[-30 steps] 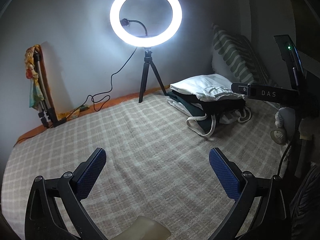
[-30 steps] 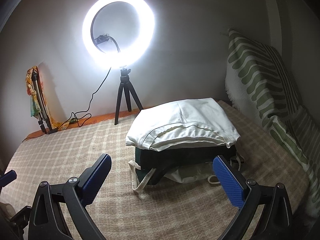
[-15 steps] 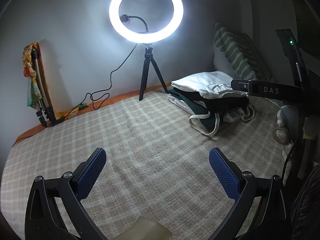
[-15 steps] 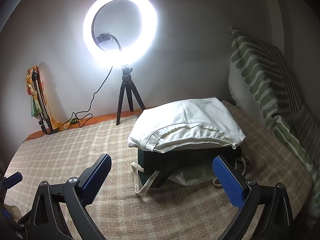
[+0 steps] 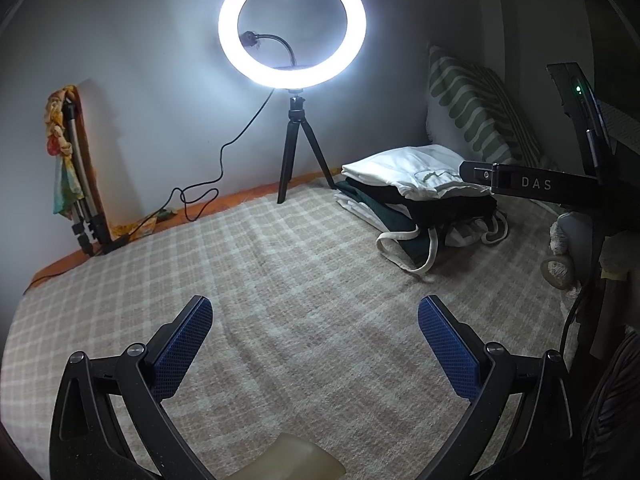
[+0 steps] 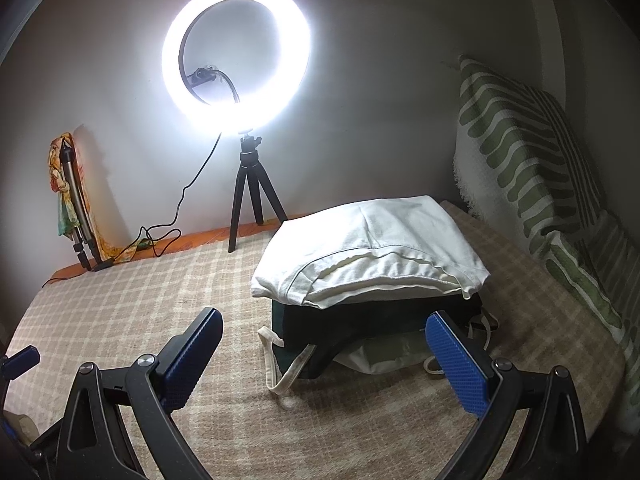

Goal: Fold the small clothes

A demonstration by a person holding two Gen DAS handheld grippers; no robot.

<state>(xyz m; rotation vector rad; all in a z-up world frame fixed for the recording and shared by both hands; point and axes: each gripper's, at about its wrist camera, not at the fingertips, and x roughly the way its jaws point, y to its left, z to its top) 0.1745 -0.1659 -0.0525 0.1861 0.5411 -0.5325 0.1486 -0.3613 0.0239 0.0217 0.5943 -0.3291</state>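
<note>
A stack of folded clothes lies on the checked blanket (image 5: 300,280). A white folded garment (image 6: 372,248) tops it, over dark garments (image 6: 360,332) and a pale one with cream straps (image 6: 280,376). The stack also shows in the left wrist view (image 5: 416,188) at the far right. My right gripper (image 6: 324,356) is open and empty, just in front of the stack. My left gripper (image 5: 314,344) is open and empty over bare blanket, well left of the stack. The right gripper's body (image 5: 532,184) crosses the left wrist view at the right.
A lit ring light on a black tripod (image 6: 250,200) stands at the back wall with its cable (image 5: 208,196). A folded tripod with a coloured cloth (image 5: 76,184) leans at the left. Green-striped pillows (image 6: 532,184) line the right side. A small stuffed toy (image 5: 560,248) lies at the right.
Both grippers have drifted back slightly and tilted; the stack sits a little farther off in the left wrist view. Both stay open. The clothes have not moved.
</note>
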